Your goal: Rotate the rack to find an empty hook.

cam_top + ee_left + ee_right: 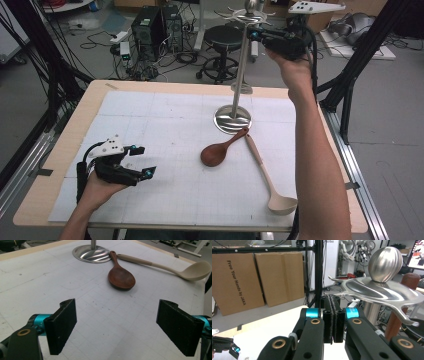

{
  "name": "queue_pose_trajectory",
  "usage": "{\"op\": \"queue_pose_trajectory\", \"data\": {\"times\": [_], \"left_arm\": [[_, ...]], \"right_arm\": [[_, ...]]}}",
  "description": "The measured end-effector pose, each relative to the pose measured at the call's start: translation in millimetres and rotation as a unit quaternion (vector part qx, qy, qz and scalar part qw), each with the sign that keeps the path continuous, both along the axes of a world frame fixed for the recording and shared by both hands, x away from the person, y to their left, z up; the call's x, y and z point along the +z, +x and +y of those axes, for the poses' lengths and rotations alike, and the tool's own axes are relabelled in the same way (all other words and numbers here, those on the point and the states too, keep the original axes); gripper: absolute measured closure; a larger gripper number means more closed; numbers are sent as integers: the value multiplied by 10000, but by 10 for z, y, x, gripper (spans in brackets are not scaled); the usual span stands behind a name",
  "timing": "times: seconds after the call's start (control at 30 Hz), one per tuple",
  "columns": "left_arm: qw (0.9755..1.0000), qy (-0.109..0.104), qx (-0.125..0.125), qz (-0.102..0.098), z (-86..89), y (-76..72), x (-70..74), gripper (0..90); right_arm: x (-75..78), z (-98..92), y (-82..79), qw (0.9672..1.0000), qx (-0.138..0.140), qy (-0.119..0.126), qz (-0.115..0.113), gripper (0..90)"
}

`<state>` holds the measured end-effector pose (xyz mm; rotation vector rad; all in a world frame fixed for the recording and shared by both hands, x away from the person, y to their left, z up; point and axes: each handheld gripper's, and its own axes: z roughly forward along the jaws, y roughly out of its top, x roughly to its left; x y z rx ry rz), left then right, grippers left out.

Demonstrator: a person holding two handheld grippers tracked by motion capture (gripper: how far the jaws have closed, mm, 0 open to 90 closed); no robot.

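Your right gripper [256, 35] is raised at the top centre-right of the high view, level with the crown of the steel utensil stand [239, 75], its jaws pressed flat together with nothing between them. In the right gripper view those closed jaws [333, 322] sit at the lower centre of the frame, just beside the stand's hooked top plate [382, 293], which spreads across the right half under a ribbed steel knob [385, 263]. A reddish-brown wooden handle [402, 305] hangs from one of the hooks at the right edge of that frame; whether your jaws touch the plate cannot be told. Your left gripper [140, 161] rests low at the lower left of the high view, its jaws standing wide apart and empty. In the left gripper view the two black pads [62, 325] frame bare white table mat [105, 322], well apart from the utensils. The dark wooden spoon [220, 149] lies at the centre of the high view, its handle tip touching the stand's round base [232, 120]. Just to its right the beige ladle [270, 180] runs diagonally, its bowl toward the lower right of the frame near your right forearm [317, 165].
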<state>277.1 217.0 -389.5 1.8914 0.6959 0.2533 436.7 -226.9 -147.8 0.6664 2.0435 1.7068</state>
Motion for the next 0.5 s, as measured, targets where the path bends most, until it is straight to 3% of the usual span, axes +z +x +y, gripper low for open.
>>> {"op": "queue_pose_trajectory", "data": {"times": [0.1,0.33,0.5], "left_arm": [[10000,7,4,3,-5,-2,-1,174],[10000,11,11,7,5,9,-5,174],[10000,27,4,8,-3,-2,-4,174]], "right_arm": [[-22,-23,-12,10000,-16,-15,29,888],[-144,-97,-66,9999,45,105,127,754],[-267,-88,-134,9997,134,47,205,685]]}}
